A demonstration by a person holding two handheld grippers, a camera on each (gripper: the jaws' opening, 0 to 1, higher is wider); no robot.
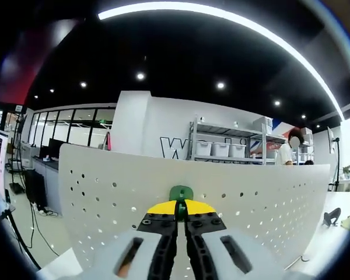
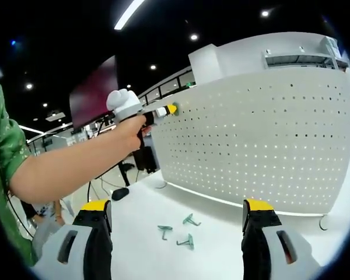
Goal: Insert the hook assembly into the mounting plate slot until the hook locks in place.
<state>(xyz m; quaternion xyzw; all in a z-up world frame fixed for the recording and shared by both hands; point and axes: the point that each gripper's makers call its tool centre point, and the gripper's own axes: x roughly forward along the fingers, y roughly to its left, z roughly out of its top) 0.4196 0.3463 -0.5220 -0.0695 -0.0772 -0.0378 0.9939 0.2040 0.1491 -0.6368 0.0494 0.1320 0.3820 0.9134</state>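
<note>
Jaws of our left gripper [image 1: 180,217] are squeezed tight on the green hook [image 1: 180,195], right up against the white board with holes [image 1: 251,198]. Our right gripper [image 2: 178,224] is wide open over the table [image 2: 221,256], where three spare hooks [image 2: 178,229] lie with room around.
</note>
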